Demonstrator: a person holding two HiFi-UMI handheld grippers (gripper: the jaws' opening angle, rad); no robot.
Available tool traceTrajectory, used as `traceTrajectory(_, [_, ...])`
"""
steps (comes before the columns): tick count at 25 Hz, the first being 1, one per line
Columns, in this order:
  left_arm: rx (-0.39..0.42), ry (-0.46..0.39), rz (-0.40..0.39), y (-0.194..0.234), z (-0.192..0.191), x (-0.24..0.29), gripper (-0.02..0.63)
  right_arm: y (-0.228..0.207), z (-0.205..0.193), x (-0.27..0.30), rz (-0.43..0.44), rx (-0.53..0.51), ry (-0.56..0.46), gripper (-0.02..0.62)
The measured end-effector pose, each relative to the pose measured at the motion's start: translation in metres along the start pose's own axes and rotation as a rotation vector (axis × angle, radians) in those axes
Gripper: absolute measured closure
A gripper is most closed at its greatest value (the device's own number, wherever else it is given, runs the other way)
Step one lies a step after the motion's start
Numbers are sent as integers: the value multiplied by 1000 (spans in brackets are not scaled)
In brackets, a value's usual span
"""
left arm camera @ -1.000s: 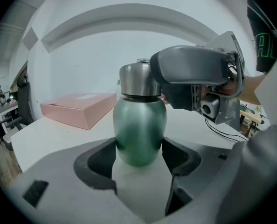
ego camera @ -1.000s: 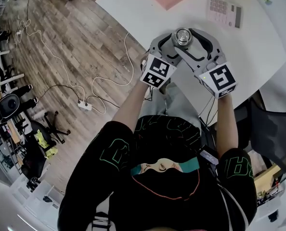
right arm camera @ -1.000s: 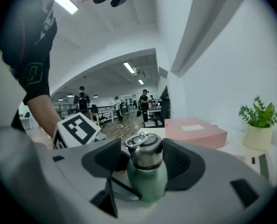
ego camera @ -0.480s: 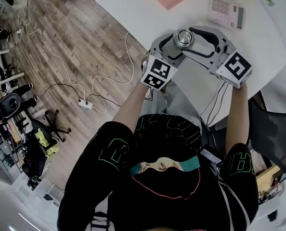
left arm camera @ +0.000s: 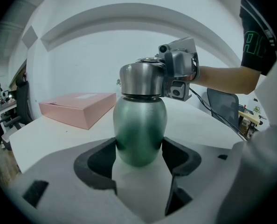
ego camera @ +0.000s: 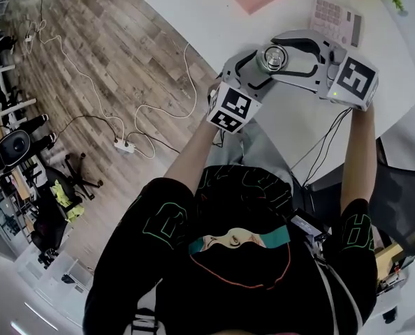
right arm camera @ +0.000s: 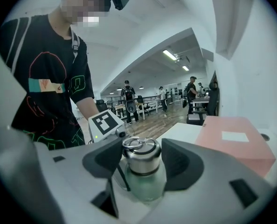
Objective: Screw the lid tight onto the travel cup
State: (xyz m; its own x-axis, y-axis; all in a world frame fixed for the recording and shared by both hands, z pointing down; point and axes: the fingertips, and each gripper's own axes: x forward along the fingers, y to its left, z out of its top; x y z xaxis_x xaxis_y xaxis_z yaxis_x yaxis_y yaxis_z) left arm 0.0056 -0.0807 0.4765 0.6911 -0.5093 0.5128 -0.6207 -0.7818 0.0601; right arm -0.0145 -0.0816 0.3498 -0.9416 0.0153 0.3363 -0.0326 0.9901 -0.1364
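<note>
Left tool [left arm camera: 139, 149] is closed on the lower belly of the green travel cup [left arm camera: 139, 125], both pads against its sides, and holds it upright over the white worktop [ego camera: 193, 9] near the edge closest to the person. I can't tell whether the base rests on the surface. The steel lid [left arm camera: 142, 79] sits on the cup's neck and looks level. Right tool [right arm camera: 142, 160] comes in from the side with its jaws wide round the lid. They have just been closing and the lid is between them. One pad is at the lid wall and a sliver of gap shows at the other, so it doesn't look clamped yet.

Risks:
- If the right tool twists before both pads bite, they slide on the smooth steel and the lid doesn't turn.
- The cup body is rounded and glossy, so a hard twist could spin it inside the left pads.
- If the thread isn't seated, torque could cross-thread it and jam the lid crooked.
- The ring on top of the lid [right arm camera: 135, 143] may snag a pad.
- If the grip slips this close to the worktop edge, the cup could drop to the floor.

The pink box [left arm camera: 78, 107] and calculator [ego camera: 335, 19] are well apart and shouldn't matter.
</note>
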Motion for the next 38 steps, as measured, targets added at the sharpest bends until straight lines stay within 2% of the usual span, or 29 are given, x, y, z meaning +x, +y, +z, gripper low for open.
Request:
traceTrajectory(5, [1,-2,1,0,1,0,285,1,-2,1,50,2,-7,331])
traceTrajectory(11, [3,-1,1,1,-1,0,285,0,-5,2,-2,-11,-57,336])
traceTrajectory(19, [4,0,4,1,-2,-1,285,-2,-5,0,-141,1,-132,336])
traceTrajectory(38, [29,-5,6,1,4,1,285,-7,-8,-6,-577,29,-267,337])
